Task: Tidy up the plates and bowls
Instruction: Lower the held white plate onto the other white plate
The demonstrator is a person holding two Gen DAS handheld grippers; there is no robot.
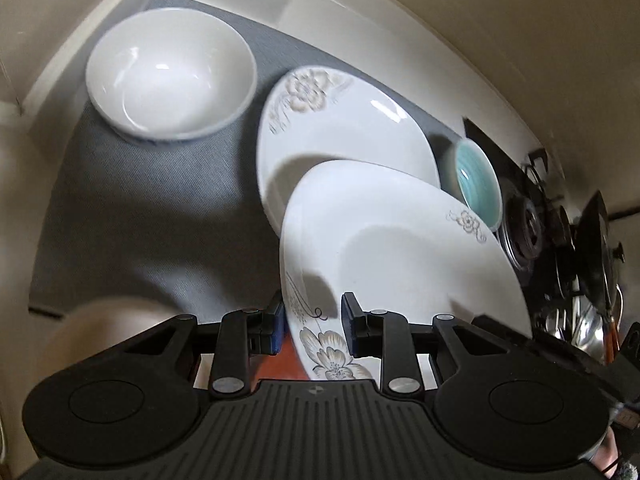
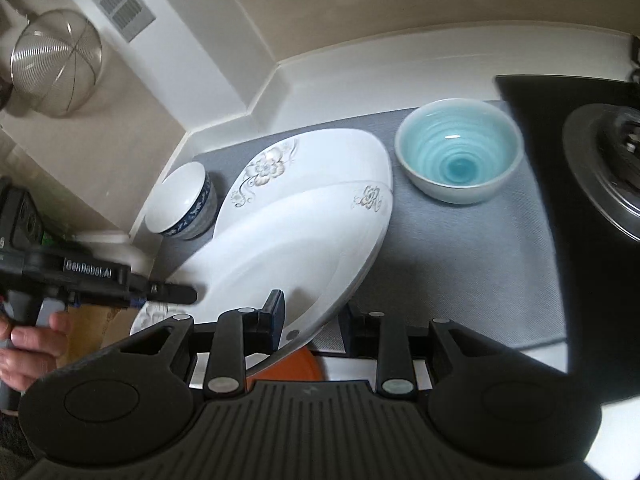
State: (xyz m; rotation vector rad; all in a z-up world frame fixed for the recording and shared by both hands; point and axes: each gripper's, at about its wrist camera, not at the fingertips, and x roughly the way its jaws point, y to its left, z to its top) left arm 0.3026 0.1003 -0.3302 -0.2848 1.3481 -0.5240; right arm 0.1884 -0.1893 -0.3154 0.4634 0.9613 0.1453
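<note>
A white floral plate is held tilted above a second floral plate that lies on the grey mat. My left gripper is shut on the near rim of the held plate. My right gripper grips the same plate at its opposite rim, one finger above and one below. The lower plate shows behind it. A white bowl with a blue pattern outside sits at the mat's far left. A teal bowl sits at the right, also in the left wrist view.
A black stove with a burner borders the mat on the right. A wire strainer hangs on the wall at the left. An orange object lies under the held plate. The left gripper body and a hand show at the left.
</note>
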